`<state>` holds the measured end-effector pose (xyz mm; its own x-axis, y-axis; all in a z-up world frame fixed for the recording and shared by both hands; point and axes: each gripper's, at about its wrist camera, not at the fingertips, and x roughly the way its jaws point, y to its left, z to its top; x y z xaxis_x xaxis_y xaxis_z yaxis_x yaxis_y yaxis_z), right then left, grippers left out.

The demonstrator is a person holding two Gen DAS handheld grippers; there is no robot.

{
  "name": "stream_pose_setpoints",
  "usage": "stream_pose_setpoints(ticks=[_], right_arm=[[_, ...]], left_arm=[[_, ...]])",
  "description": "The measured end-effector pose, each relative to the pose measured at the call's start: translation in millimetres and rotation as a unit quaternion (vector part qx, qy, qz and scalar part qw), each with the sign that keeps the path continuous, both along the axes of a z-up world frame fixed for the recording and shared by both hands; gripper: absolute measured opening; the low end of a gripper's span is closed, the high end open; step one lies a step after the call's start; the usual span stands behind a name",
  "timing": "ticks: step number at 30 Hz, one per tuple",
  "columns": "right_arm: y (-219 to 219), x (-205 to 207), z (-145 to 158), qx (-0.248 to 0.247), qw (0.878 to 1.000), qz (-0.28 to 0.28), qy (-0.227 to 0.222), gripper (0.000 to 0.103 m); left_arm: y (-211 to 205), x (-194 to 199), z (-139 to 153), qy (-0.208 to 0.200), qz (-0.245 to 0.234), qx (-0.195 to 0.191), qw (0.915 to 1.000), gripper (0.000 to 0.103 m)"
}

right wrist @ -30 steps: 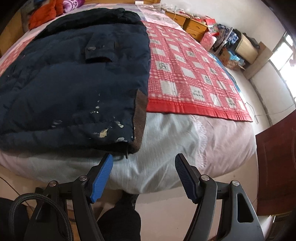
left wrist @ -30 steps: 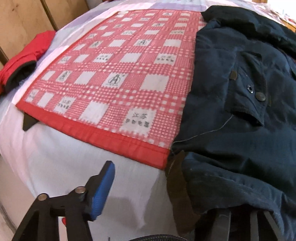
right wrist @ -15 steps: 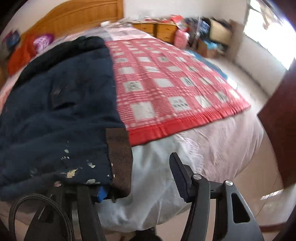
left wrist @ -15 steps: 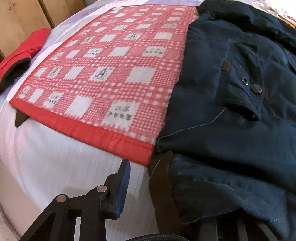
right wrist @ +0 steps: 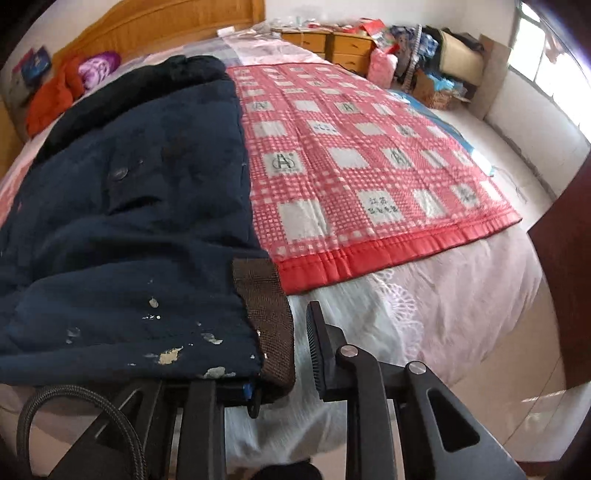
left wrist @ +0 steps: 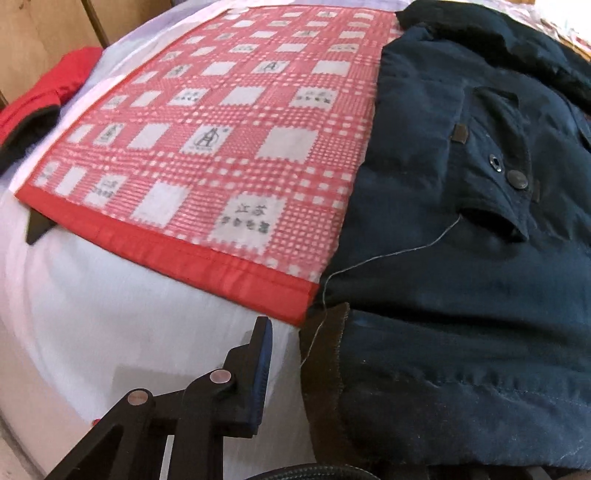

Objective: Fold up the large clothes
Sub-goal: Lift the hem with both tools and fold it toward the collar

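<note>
A large navy padded jacket (left wrist: 461,229) lies flat on the bed, its hem with brown ribbed cuffs hanging toward me; it also shows in the right wrist view (right wrist: 140,221). My left gripper (left wrist: 295,384) straddles the jacket's left hem corner by the brown band (left wrist: 323,354); its right finger is hidden under the fabric. My right gripper (right wrist: 284,354) straddles the right hem corner by the brown band (right wrist: 266,306), its left finger under the fabric. On both, a gap still shows between pad and cloth.
A red checked mat (left wrist: 221,147) lies under the jacket on the white bedsheet (left wrist: 110,314). A red garment (left wrist: 40,99) lies at the left edge. Wooden headboard (right wrist: 166,26), orange and purple clothes (right wrist: 66,88), drawers and clutter (right wrist: 406,55) stand beyond the bed.
Both grippers have moved in onto the jacket's bottom corners and their jaws have narrowed around the hem. The right wrist view has swung lower and closer to the bed edge.
</note>
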<state>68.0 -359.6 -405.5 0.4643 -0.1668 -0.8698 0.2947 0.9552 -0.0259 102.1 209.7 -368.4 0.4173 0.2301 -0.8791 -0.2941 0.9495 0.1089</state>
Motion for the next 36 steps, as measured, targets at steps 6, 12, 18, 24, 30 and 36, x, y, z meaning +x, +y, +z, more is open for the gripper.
stream_pose_setpoints(ticks=[6,12,18,24,30,36], right_arm=[[5,7,38,-0.010,1.000,0.022,-0.014,0.017],[6,21,110,-0.026,0.996,0.067,-0.050,0.015],[-7,80,182,-0.037,0.985,0.129,-0.105,0.015],[-17,184,251,-0.064,0.966,0.188,-0.164,0.015],[-4,295,279,-0.111,0.962,0.179,-0.176,0.015],[7,405,260,-0.132,0.969,0.144,-0.151,0.015]], left_arm=[[-6,-2,39,-0.024,-0.012,0.010,0.9996,0.021],[-12,14,103,-0.048,-0.013,0.024,0.9985,0.019],[-29,63,180,-0.078,0.010,0.058,0.9952,0.018],[-44,129,240,-0.123,0.002,0.090,0.9882,0.018],[-37,250,255,-0.153,-0.042,0.079,0.9843,0.018],[-31,373,222,-0.116,-0.079,0.082,0.9867,0.018]])
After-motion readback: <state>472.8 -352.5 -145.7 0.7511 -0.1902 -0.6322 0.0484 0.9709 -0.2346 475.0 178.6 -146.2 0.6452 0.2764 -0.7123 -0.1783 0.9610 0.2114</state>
